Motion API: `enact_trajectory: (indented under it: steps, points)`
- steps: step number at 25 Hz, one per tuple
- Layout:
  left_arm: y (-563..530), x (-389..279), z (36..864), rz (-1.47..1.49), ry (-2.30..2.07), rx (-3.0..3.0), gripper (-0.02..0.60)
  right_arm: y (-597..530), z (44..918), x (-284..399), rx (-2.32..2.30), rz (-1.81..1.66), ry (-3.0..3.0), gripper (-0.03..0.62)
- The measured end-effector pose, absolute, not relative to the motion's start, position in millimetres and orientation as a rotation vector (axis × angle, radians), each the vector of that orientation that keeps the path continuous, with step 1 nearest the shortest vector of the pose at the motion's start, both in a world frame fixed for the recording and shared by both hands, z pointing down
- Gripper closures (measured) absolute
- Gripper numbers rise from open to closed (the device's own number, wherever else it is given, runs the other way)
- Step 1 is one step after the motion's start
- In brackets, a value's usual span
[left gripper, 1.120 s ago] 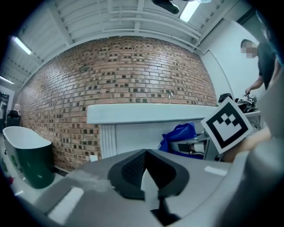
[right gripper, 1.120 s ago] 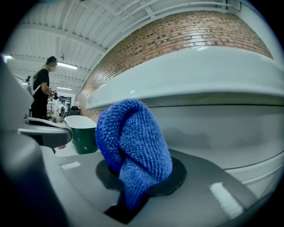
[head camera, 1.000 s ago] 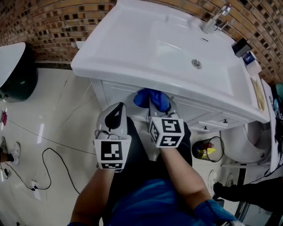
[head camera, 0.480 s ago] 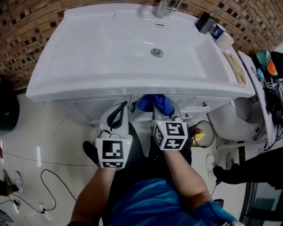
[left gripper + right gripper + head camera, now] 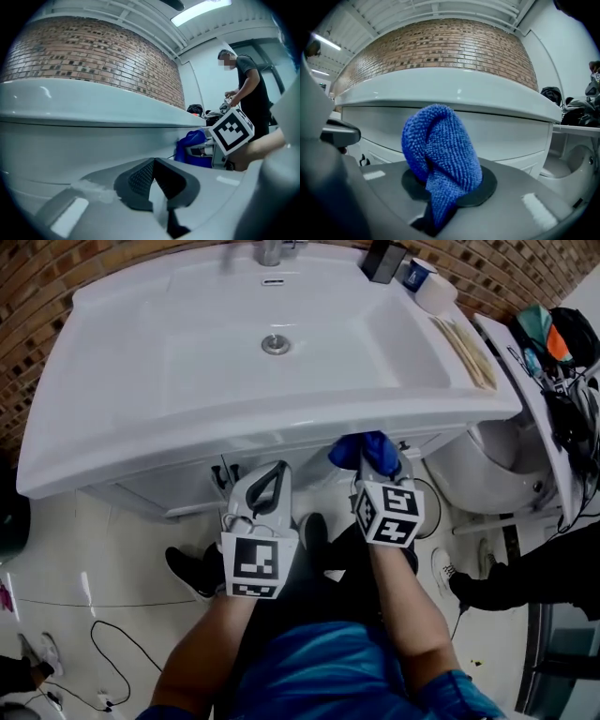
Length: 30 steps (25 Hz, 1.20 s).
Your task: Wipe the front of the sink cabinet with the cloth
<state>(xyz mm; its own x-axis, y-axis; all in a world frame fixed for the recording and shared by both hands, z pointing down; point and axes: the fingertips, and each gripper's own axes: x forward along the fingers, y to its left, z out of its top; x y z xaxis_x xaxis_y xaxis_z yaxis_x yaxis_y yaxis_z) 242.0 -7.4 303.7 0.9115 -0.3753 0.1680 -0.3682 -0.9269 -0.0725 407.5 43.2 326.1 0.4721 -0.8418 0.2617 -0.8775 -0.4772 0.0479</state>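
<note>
Right gripper [image 5: 377, 463] shifted rightward under sink [image 5: 281, 423], clamping cloth [image 5: 440, 154], left gripper [image 5: 267, 476] closed empty, both forearms [image 5: 398, 601] outstretched.

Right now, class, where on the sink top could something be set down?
Bare: the left ledge of the white ceramic sink top, and the bowl round the metal drain. Crowded: the back right corner, with a dark box and small containers; pale sticks line the right ledge.

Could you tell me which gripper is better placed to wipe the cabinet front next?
Right. The right gripper is shut on the blue cloth, close to the cabinet front under the sink rim. The left gripper is shut with nothing between its jaws.
</note>
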Motion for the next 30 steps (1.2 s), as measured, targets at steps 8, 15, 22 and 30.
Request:
enact_trajectory:
  steps: [8,15,22,30]
  points:
    - [9,264,316,-0.324,0.506,-3.053,0.578,59,333,444,2.567,0.316,-1.416,0.522]
    - [2,261,316,-0.304,0.543,-3.061,0.578,61,336,448,2.582,0.317,-1.404,0.522]
    - [-12,240,310,-0.285,0.614,-3.048,0.578,65,333,425,2.63,0.361,-1.439,0.522]
    - [-44,186,303,-0.273,0.783,-3.004,0.578,32,319,343,2.538,0.318,-1.65,0.522]
